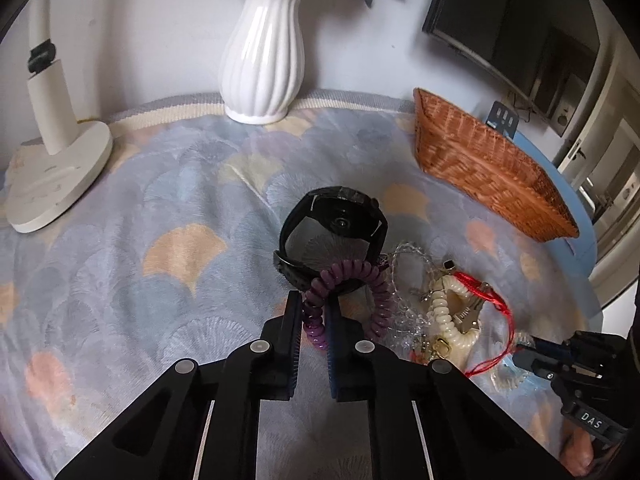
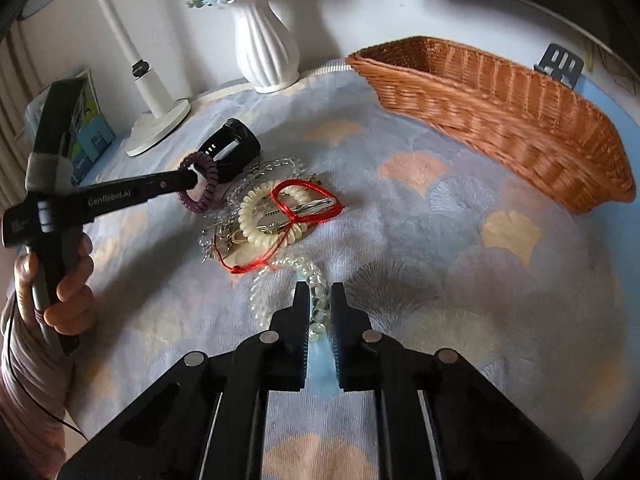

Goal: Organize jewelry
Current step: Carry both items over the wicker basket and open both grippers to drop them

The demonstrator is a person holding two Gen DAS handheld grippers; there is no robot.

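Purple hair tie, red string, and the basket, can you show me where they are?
purple hair tie (image 1: pixel 316 308), left wrist view, coil between the fingers.
red string (image 2: pixel 306 200), right wrist view, loop on the pile.
basket (image 2: pixel 500 108), right wrist view, woven side wall.

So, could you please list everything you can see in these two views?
Wicker basket: one, brown, back right.
Vase: one, white, with blue flowers, rear.
Lamp base: one, white, rear left.
Watch: one, black, beside the pile.
Purple coil tie: one, between left tool's fingers.
Cream coil tie: one, in pile.
Red cord: one, in pile.
Clear coil tie: one, between right tool's fingers.
Left tool: black.
Right tool: black.
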